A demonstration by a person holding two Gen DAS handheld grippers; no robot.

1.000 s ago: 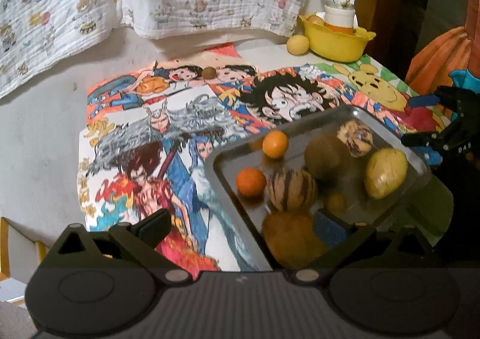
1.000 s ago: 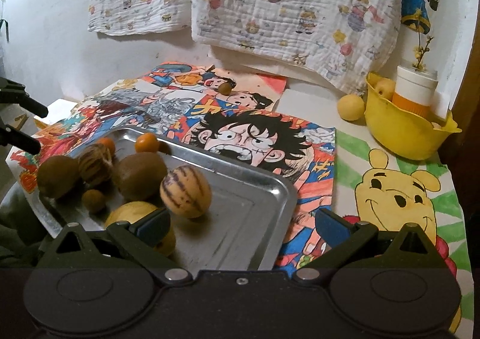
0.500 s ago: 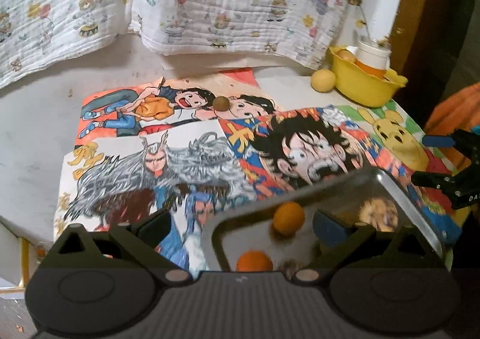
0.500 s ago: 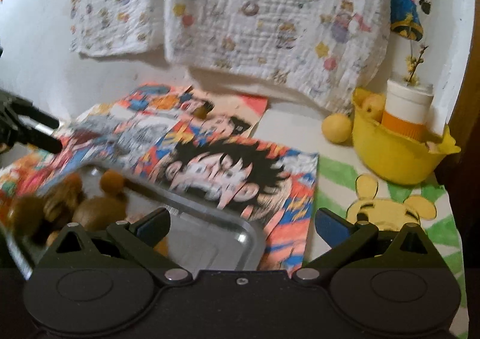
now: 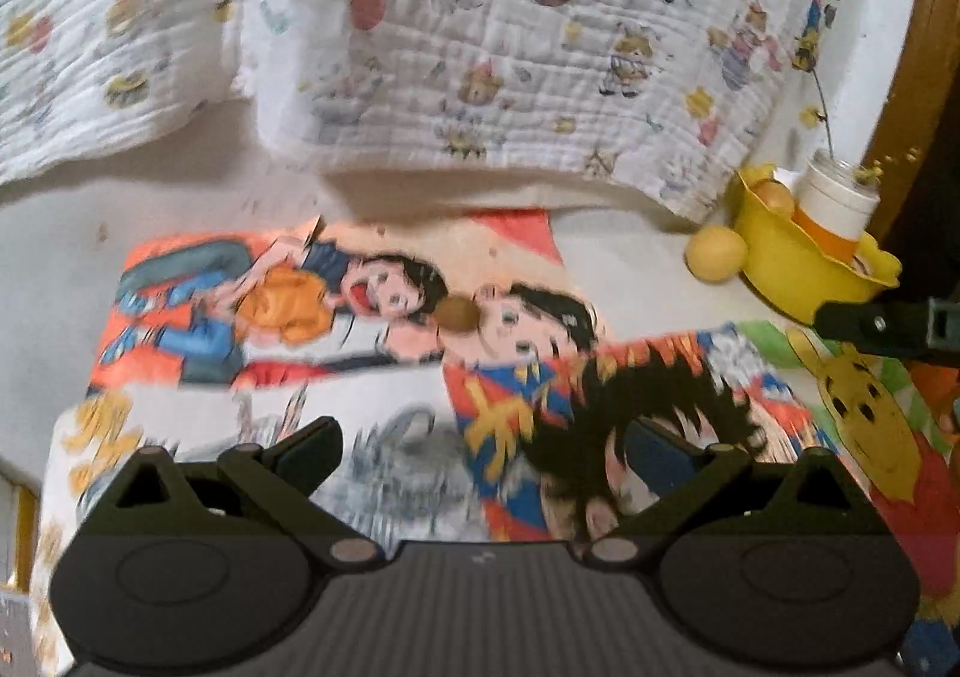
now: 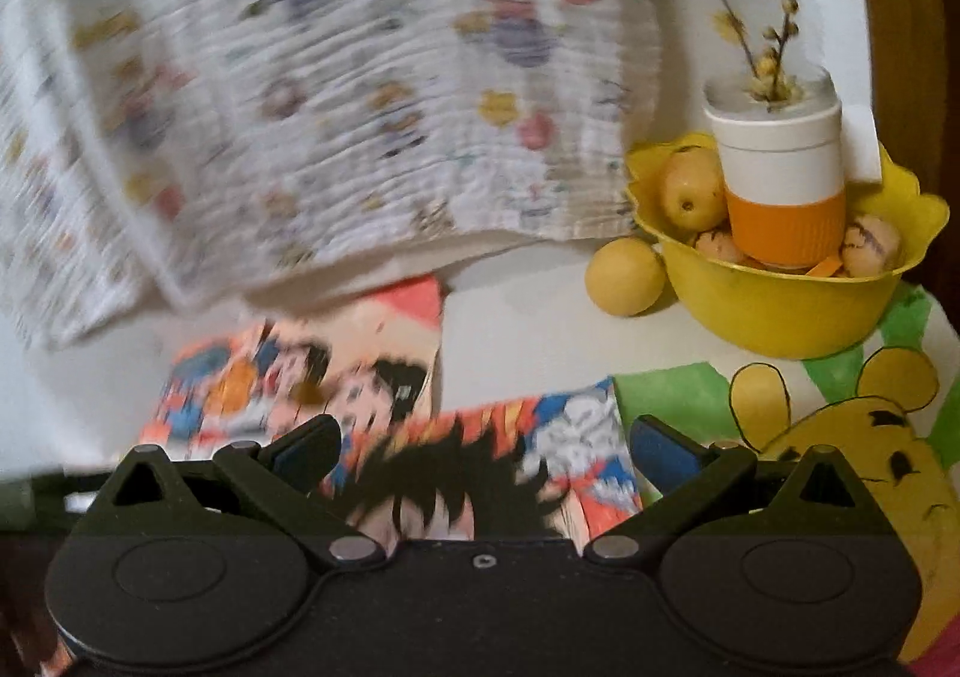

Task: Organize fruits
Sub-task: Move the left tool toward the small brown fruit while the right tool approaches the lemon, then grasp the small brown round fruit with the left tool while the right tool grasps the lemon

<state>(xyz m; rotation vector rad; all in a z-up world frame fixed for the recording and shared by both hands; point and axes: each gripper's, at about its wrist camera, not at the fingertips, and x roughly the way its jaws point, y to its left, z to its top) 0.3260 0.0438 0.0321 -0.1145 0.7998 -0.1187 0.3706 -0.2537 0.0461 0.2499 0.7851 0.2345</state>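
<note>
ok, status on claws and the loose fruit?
Both claws open, empty. Yellow fruit on table beside yellow bowl; small brown fruit on poster. Nothing blocking either.

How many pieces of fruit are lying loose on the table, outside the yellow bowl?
2. A round yellow fruit lies against the yellow plastic bowl on its left; a small brownish round fruit sits on the cartoon poster. Others may be hidden below the frames.

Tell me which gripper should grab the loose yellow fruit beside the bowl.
Right, probably. The yellow fruit by the bowl sits nearer the open right gripper; from the open left gripper it lies far off.
</note>
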